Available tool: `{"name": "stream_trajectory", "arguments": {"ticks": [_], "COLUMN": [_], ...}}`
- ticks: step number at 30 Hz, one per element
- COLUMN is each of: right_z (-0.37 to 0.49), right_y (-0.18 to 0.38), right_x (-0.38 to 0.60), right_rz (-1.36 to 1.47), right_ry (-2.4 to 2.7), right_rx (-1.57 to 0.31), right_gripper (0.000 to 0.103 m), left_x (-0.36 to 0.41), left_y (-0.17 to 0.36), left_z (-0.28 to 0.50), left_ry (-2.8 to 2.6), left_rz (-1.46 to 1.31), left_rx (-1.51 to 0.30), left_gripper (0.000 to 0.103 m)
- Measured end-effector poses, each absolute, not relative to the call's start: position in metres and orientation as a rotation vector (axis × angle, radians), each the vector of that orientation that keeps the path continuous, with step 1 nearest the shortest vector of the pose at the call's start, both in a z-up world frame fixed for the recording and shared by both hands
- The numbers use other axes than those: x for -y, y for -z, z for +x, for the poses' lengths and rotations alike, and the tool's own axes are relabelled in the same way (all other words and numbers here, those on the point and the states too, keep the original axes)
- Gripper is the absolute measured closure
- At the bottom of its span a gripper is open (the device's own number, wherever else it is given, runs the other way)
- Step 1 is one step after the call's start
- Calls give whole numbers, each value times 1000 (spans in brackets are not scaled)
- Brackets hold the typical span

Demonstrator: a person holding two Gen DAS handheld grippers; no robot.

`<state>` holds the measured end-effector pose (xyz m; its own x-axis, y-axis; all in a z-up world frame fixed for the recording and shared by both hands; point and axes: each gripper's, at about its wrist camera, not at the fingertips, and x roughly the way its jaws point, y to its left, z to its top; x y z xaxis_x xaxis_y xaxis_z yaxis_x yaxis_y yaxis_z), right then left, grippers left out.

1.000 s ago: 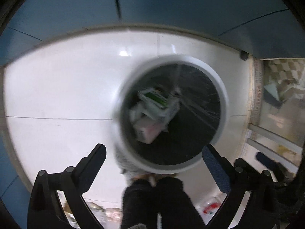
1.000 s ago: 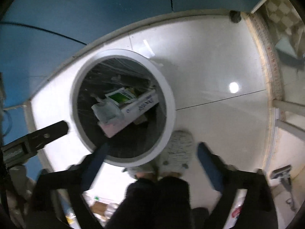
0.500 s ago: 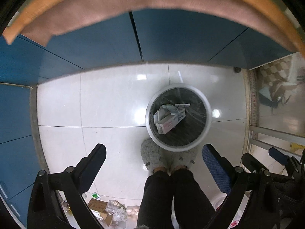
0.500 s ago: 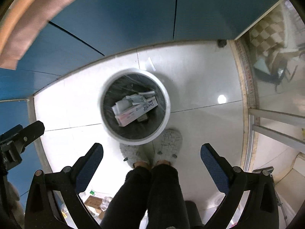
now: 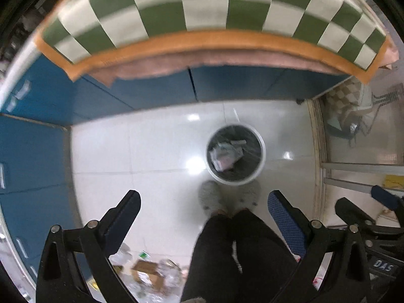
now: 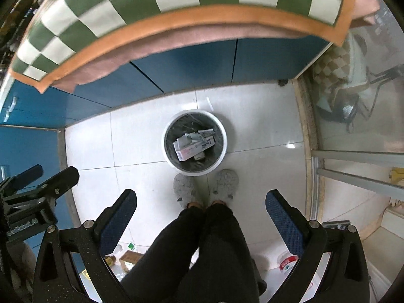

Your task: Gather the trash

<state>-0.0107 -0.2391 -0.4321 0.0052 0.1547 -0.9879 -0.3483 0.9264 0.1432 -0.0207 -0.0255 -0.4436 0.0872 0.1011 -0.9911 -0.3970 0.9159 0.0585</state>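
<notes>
In the left wrist view, the left gripper point(image 5: 203, 210) hangs high above the glossy white tiled floor point(image 5: 141, 151), its jaws spread wide with nothing between them. A scatter of crumpled clear wrappers and a small brown cardboard box point(image 5: 147, 276) lies on the floor at about 7 o'clock, near the lower edge. The round white waste bin with a dark liner point(image 5: 262, 149) stands just right of centre, at about 2 o'clock from the spread jaws, holding crumpled paper and a pinkish-white carton point(image 5: 226, 161), blurred here. The person's grey fuzzy slippers point(image 5: 209, 198) stand just below the bin's rim, with black trouser legs point(image 5: 227, 257) beneath. A green-and-white checked cloth with an orange border point(image 5: 209, 7) covers the worktop at 12 o'clock, above blue cabinet doors point(image 5: 151, 93).

In the right wrist view, the left gripper shows at 9 o'clock. The right gripper point(image 6: 200, 213) is likewise released and empty. The bin point(image 6: 223, 136) sits at centre, the carton point(image 6: 195, 147) lying inside it amid torn paper. A red-and-white round container point(image 6: 285, 262) rests on the floor at 5 o'clock.
</notes>
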Motion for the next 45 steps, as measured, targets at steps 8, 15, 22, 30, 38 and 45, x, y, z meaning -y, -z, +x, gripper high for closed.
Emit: {"name": "stream_trajectory", "arguments": {"ticks": [8, 15, 22, 30, 38, 45], "right_z": [-8, 57, 194, 386, 542, 575], "right_y": [332, 256, 230, 253, 311, 345], "right_x": [236, 221, 219, 202, 132, 84], "right_rz": [-72, 70, 126, 91, -49, -209], "right_ry": [-464, -539, -541, -547, -607, -612], "right_rx": [-1401, -1251, -1176, -1211, -1272, -1245], "right_gripper": [0, 0, 0, 17, 42, 91], "left_x": [-2, -43, -77, -133, -174, -197], "left_y": [348, 282, 271, 316, 360, 384], "left_z": [-4, 61, 160, 304, 398, 433], "left_ry": [-462, -525, -592, -677, -737, -751], "left_rz": [-214, -221, -315, -584, -685, -679], "left_rx": [-1217, -1065, -1074, -1206, -1257, -1263], "left_gripper": [0, 0, 0, 1, 1, 1]}}
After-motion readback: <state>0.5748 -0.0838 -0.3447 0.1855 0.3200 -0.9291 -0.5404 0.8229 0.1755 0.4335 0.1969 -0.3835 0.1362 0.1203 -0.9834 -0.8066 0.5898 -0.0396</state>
